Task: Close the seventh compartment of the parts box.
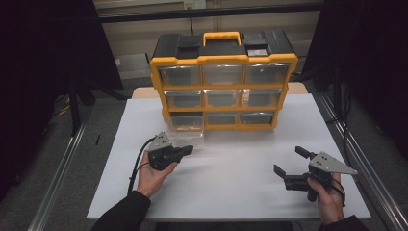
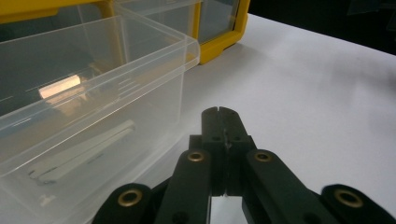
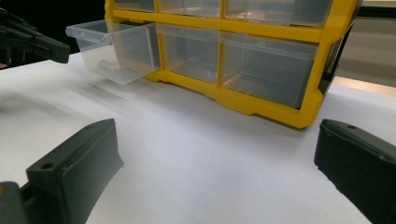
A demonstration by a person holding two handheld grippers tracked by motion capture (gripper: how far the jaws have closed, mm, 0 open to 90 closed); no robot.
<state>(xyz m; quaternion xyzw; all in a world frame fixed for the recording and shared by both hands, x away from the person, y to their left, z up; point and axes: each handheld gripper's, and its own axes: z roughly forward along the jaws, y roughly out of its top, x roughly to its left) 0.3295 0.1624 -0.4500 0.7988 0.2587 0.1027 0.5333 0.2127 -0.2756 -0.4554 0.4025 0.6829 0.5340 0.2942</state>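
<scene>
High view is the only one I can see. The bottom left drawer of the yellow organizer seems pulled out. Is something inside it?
Observer: Yes. In the left gripper view, the clear drawer holds a pale flat strip lying on its floor.
Operator: Is the left gripper touching that drawer?
Observer: No. The left gripper has its jaws shut on nothing, with white table showing between its tip and the drawer's front wall.
Operator: And the right gripper, is it open?
Observer: Yes. In the right gripper view, the right gripper has its jaws wide apart over bare table, facing the organizer.
</scene>
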